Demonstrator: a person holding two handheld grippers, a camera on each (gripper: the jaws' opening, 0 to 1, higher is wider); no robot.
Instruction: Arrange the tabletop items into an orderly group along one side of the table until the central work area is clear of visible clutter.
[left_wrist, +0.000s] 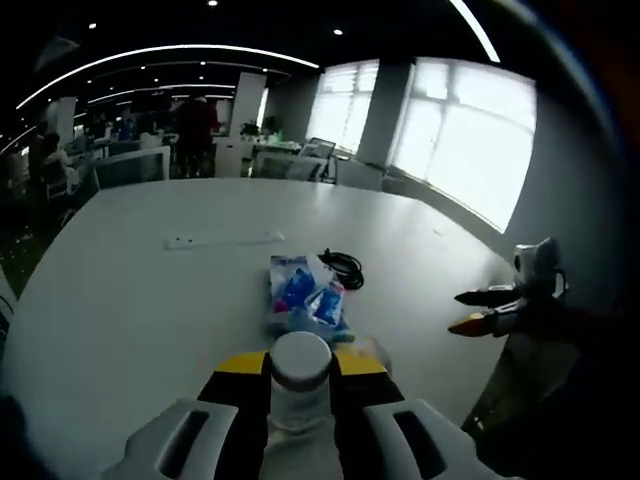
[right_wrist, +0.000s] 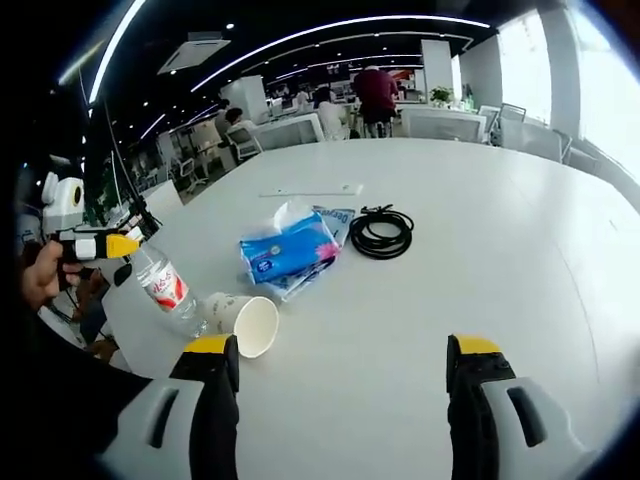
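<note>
Bottle (left_wrist: 300, 375) gripped by left jaws; right gripper view reveals toppled cup (right_wrist: 243, 321).

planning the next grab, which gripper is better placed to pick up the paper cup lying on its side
Right. The right gripper is open and empty with the paper cup just ahead of its left jaw, while the left gripper is shut on the water bottle.

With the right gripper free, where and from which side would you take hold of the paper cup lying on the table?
The paper cup lies on its side, mouth toward the right gripper, beside the bottle that the left gripper holds. Probably best: come down from above and close the open jaws across its middle wall, where the round side is free. Pinch lightly, since thin paper likely crushes.
</note>
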